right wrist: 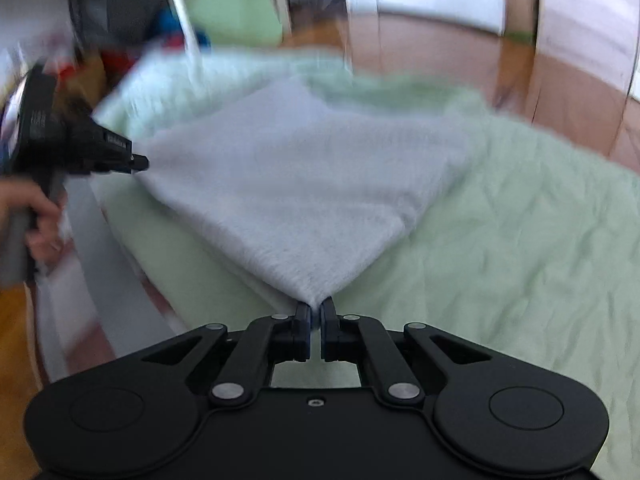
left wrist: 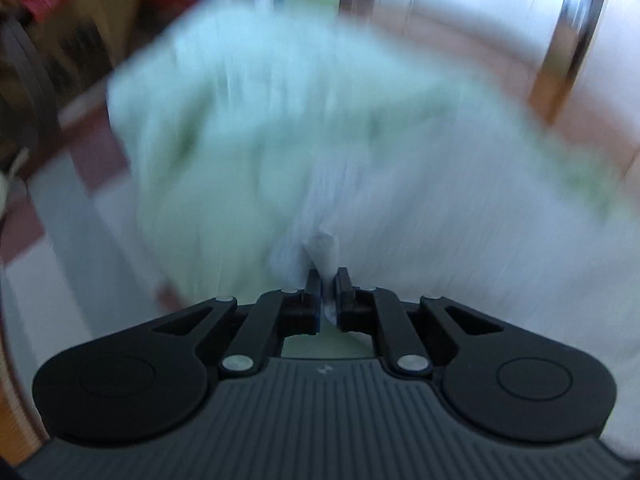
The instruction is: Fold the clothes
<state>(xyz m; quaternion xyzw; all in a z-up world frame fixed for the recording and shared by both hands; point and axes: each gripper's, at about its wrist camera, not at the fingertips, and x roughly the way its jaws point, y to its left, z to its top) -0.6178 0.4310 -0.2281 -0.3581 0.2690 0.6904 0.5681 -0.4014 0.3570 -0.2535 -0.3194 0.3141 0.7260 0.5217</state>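
- At the bottom centre of the right wrist view, the right claw (right wrist: pixel 317 312) is pressed together on the near corner of a pale grey-white towel (right wrist: pixel 304 176), a pinch of cloth showing between its tips.
- The left claw (right wrist: pixel 140 163) reaches in from the left edge of that same view, held by a hand (right wrist: pixel 38 216), and bites the towel's left corner; in its own view the left claw (left wrist: pixel 329 284) is nearly shut with a small tuft of cloth squeezed between the tips.
- The towel lies across the middle of the frame on a pale green bedspread (right wrist: pixel 520 248), drawn into a diamond between the two pinched corners.
- To do this fold well, I judge that both corners should travel together at the same height and pace, keeping the edge between them taut so the top layer lays over flat rather than bunching.
- The corners should be set down squarely on the far edge before either claw lets go; a shallow pinch on thick pile could slip, so a steady pull seems safer than a jerk.
- The towel looks thick, fluffy and soft, with a folded edge already visible along its lower right side.
- The bedspread is thin, quilted and finely wrinkled, and may drag along with the towel.
- Blur hides finer detail in the left wrist view.
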